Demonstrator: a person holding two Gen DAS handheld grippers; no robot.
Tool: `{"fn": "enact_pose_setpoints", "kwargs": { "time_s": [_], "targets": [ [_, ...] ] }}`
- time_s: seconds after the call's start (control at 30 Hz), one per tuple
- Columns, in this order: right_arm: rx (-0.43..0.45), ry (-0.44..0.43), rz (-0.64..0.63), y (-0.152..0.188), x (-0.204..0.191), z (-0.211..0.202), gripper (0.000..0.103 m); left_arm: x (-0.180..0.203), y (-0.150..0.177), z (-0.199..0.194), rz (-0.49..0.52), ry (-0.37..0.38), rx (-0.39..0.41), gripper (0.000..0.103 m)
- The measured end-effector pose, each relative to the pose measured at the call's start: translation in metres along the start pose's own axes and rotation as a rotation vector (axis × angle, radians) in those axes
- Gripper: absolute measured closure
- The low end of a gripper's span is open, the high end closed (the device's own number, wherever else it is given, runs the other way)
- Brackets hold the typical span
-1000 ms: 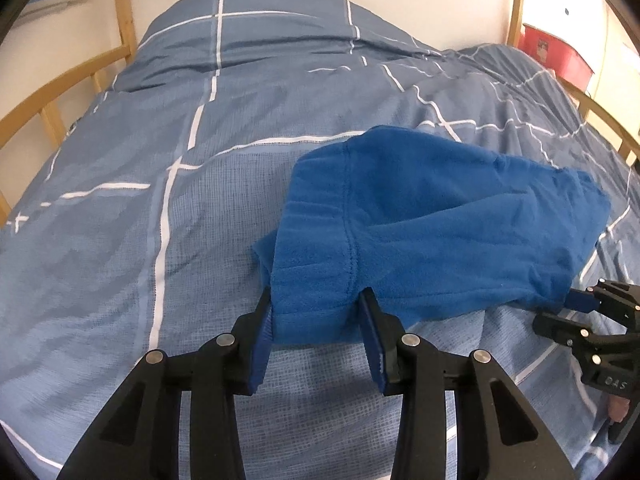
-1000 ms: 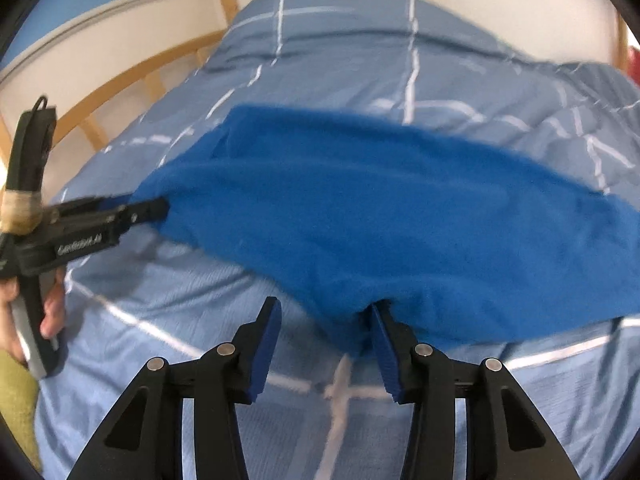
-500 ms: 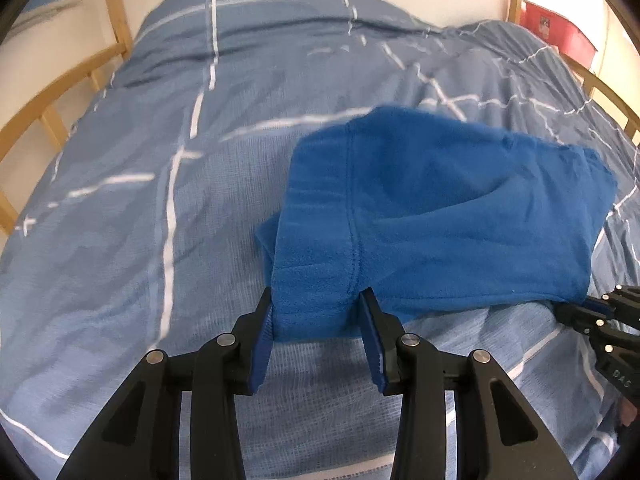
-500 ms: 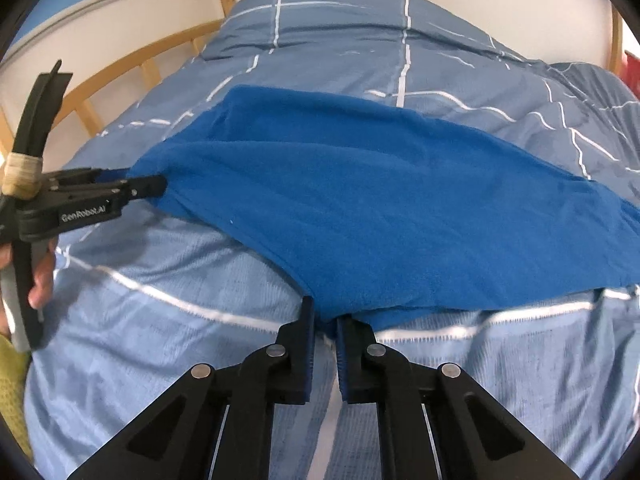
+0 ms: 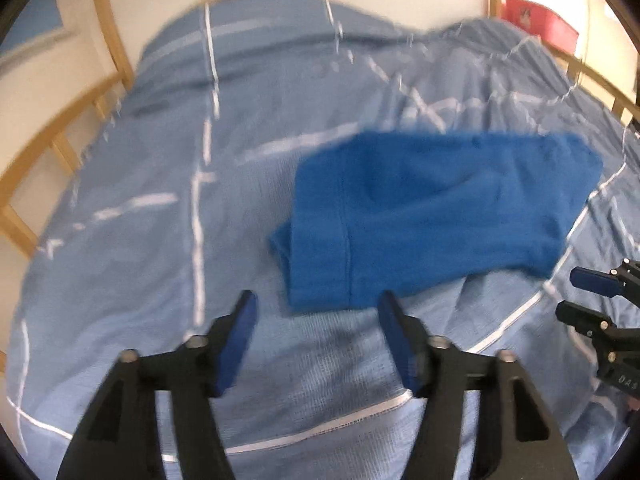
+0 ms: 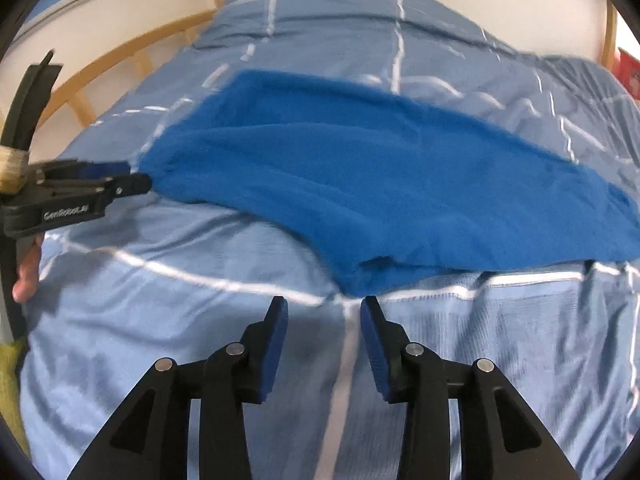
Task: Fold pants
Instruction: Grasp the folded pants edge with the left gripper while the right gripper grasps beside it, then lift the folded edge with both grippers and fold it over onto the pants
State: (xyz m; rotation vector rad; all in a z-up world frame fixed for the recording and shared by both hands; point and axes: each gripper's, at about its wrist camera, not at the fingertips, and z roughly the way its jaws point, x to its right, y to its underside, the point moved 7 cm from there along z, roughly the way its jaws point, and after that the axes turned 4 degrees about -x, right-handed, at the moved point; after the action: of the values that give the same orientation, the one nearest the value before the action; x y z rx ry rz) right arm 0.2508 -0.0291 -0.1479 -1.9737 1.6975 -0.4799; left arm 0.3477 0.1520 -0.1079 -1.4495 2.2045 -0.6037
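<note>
Left wrist view: low over the bed, facing the headboard end, close to the folded blue fleece pants [image 5: 432,216].
Right wrist view: same height, further right.
Shared: pants, checked blue quilt [image 6: 160,312].

A bed [image 5: 168,240] with a light-wood frame [image 6: 132,56] carries a rumpled blue duvet [image 6: 500,340] crossed by white lines. Folded blue pants [image 5: 432,216] lie flat on it, apparently in two layers.

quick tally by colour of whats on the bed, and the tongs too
royal blue: 1, the folded pants lying on the duvet
light blue with white lines: 1, the duvet
black with blue pads: 2, the left tongs and right tongs, both open and clear of the pants
total: 4
</note>
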Motion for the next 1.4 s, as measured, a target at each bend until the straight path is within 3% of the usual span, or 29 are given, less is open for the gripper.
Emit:
{"fn": "enact_pose_setpoints", "kwargs": {
  "time_s": [0.13, 0.27, 0.43, 0.53, 0.87, 1.1, 1.13, 1.17, 1.2, 1.4],
  "targets": [
    [0.126, -0.032, -0.044, -0.033, -0.009, -0.028, 0.057, -0.014, -0.025, -0.014, -0.037, 0.040, 0.059, 0.037],
    [0.207, -0.089, -0.117, -0.100, -0.015, -0.034, 0.057, -0.028, -0.059, -0.002, -0.058, 0.093, 0.099, 0.038],
    [0.161, -0.166, -0.156, -0.163, -0.020, -0.005, 0.057, -0.029, -0.079, 0.027, -0.061, 0.205, 0.096, 0.043],
    [0.153, -0.175, -0.172, -0.180, -0.022, 0.010, 0.057, -0.028, -0.086, 0.057, -0.065, 0.254, 0.057, 0.048],
    [0.084, -0.154, -0.231, -0.173, -0.035, 0.071, 0.057, -0.030, -0.090, 0.115, -0.161, 0.427, -0.025, 0.051],
    [0.070, -0.118, -0.238, -0.174, -0.033, 0.089, 0.057, -0.029, -0.093, 0.140, -0.253, 0.546, -0.103, 0.050],
    [0.066, -0.120, -0.233, -0.174, -0.033, 0.091, 0.057, -0.028, -0.094, 0.142, -0.260, 0.548, -0.111, 0.051],
    [0.060, -0.123, -0.228, -0.174, -0.032, 0.093, 0.057, -0.026, -0.094, 0.143, -0.260, 0.547, -0.121, 0.063],
    [0.053, -0.124, -0.225, -0.174, -0.032, 0.095, 0.057, -0.024, -0.094, 0.143, -0.251, 0.556, -0.131, 0.068],
    [0.044, -0.118, -0.222, -0.167, -0.033, 0.099, 0.058, -0.015, -0.093, 0.105, -0.172, 0.424, -0.047, 0.074]
  ]
}}
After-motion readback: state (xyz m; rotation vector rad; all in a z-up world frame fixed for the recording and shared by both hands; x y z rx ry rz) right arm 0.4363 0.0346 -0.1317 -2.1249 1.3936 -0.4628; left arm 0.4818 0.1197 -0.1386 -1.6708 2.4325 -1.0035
